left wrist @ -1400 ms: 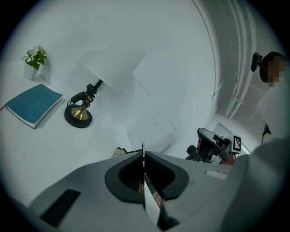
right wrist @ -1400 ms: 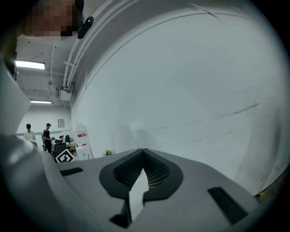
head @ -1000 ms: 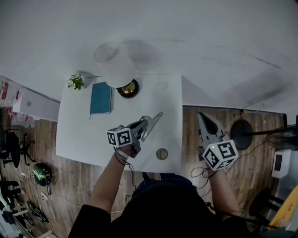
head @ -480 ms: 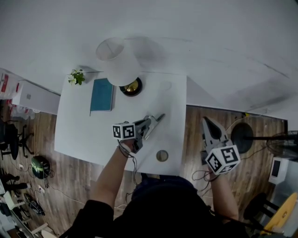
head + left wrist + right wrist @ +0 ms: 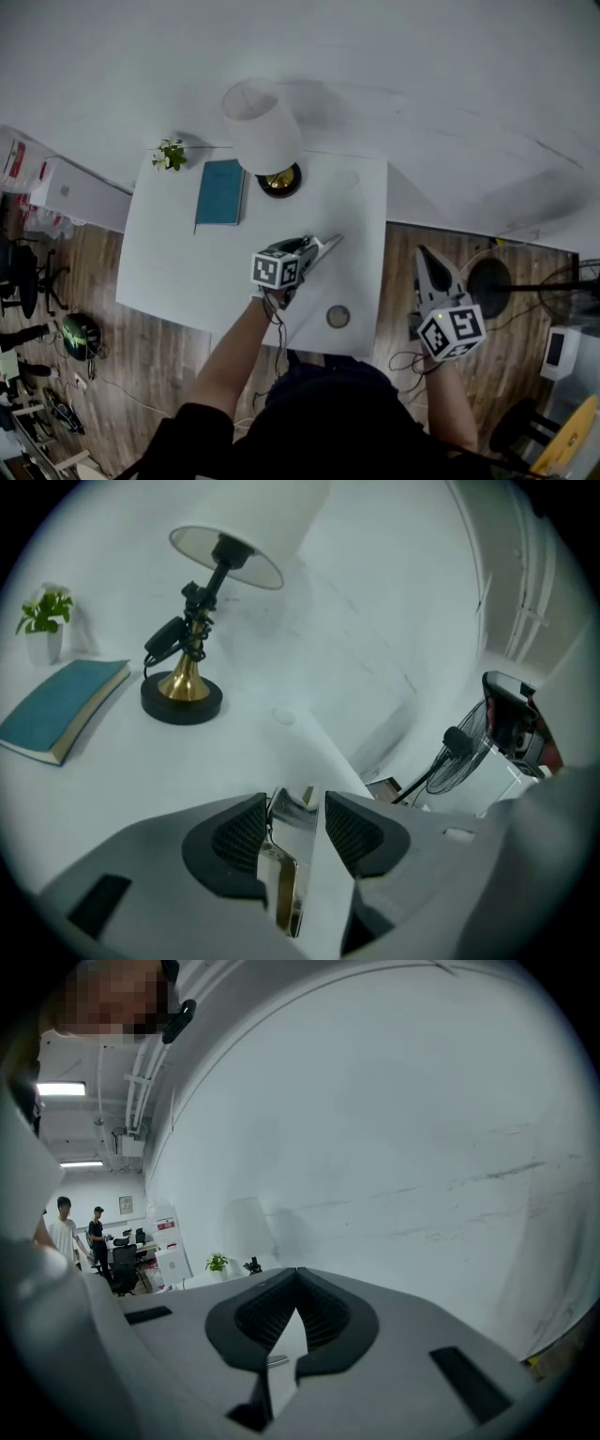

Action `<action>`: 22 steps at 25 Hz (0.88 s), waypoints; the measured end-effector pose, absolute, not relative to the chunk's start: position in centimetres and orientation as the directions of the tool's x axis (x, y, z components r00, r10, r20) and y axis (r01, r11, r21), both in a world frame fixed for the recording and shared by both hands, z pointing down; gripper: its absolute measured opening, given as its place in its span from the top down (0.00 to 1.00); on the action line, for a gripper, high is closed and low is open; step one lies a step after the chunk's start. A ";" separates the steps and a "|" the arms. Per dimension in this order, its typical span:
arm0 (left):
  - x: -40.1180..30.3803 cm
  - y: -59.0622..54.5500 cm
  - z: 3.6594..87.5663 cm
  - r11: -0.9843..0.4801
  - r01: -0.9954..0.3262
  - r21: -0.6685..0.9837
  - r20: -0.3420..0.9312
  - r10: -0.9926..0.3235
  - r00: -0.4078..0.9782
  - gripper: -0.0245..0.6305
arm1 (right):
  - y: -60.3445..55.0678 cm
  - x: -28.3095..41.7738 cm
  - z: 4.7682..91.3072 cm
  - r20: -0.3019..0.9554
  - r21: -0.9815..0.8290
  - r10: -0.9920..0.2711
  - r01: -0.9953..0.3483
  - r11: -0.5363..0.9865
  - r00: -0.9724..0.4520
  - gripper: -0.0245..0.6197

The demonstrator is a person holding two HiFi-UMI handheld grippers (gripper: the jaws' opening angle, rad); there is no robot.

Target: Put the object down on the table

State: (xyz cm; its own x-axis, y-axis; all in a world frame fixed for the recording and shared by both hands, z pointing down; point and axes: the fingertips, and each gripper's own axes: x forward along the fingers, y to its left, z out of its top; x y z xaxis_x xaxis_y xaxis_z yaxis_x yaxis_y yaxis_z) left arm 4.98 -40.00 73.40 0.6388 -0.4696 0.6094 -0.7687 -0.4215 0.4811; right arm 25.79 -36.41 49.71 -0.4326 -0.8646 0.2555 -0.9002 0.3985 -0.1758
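A shiny, narrow metal object (image 5: 284, 878) lies between the pads of my left gripper (image 5: 294, 810). The jaws are opening: the left pad is still at the object's side and a thin gap shows at the right pad. In the head view this gripper (image 5: 326, 246) hovers low over the right part of the white table (image 5: 169, 272). My right gripper (image 5: 424, 255) is off the table's right edge, over the wooden floor. It is shut and empty (image 5: 296, 1279), and points at the white wall.
A lamp with a white shade (image 5: 265, 129) and brass base (image 5: 183, 691) stands at the table's far edge. A teal book (image 5: 220, 191) and a small potted plant (image 5: 170, 155) are to its left. A small round disc (image 5: 338, 317) lies near the front right corner. A floor fan (image 5: 459, 752) stands beyond the table.
The head camera has shifted a little, so the table sits further right in the picture. Both grippers keep about the same places relative to the table and the disc.
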 end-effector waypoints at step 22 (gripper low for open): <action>-7.8 -33.1 42.5 -0.584 -0.805 0.106 0.170 -0.787 0.593 0.72 | -29.9 13.7 38.4 0.044 -0.050 -0.907 -0.908 0.416 -0.418 0.95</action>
